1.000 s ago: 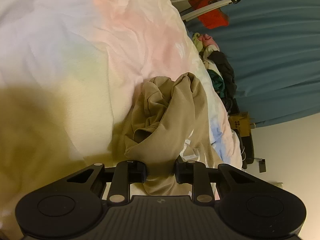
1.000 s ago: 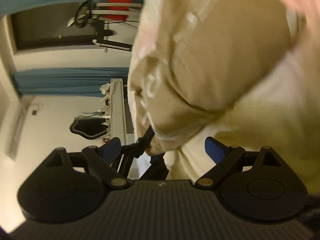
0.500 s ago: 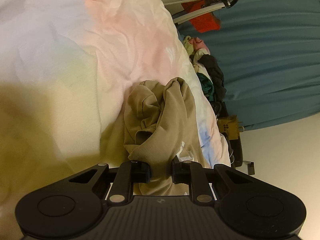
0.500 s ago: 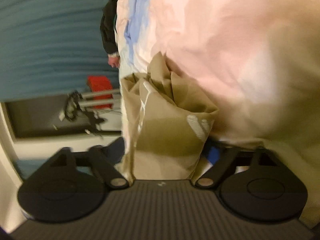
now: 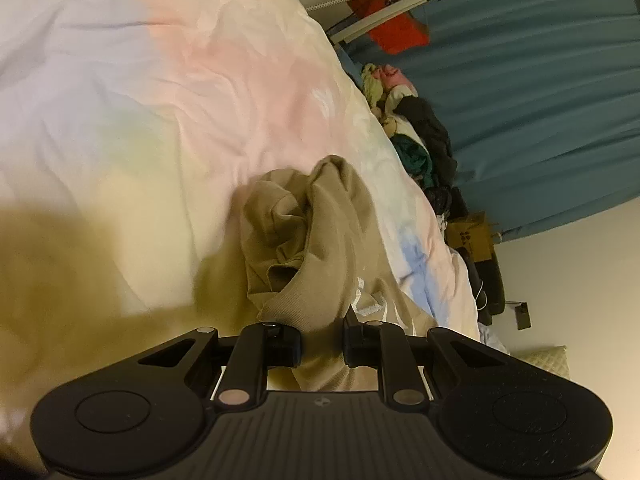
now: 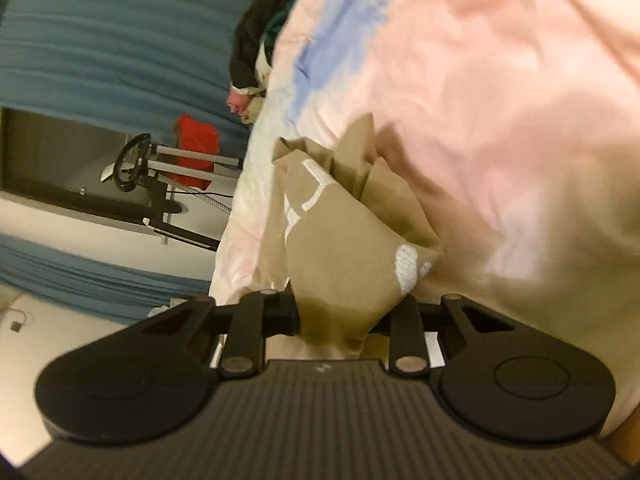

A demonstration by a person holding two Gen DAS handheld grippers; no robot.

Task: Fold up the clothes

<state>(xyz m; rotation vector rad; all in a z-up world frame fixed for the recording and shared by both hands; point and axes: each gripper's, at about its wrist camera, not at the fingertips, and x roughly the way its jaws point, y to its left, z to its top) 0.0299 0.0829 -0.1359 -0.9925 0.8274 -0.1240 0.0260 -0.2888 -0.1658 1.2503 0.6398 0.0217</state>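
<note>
Folding has barely begun: tan garment [image 5: 320, 240] lies crumpled on the bed [image 5: 180, 92], left gripper [image 5: 322, 346] clenched on its ribbed edge, right gripper [image 6: 344, 312] just closing on another bunch.

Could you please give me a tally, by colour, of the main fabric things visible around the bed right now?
Tan garment, gripped by both the left tongs and the right tongs: 1
Pastel bedspread: 1
Teal curtain: 1
Red cloth on the rack: 1
Mixed pile of clothes, too jumbled to count singly: 1
Total: 5
</note>
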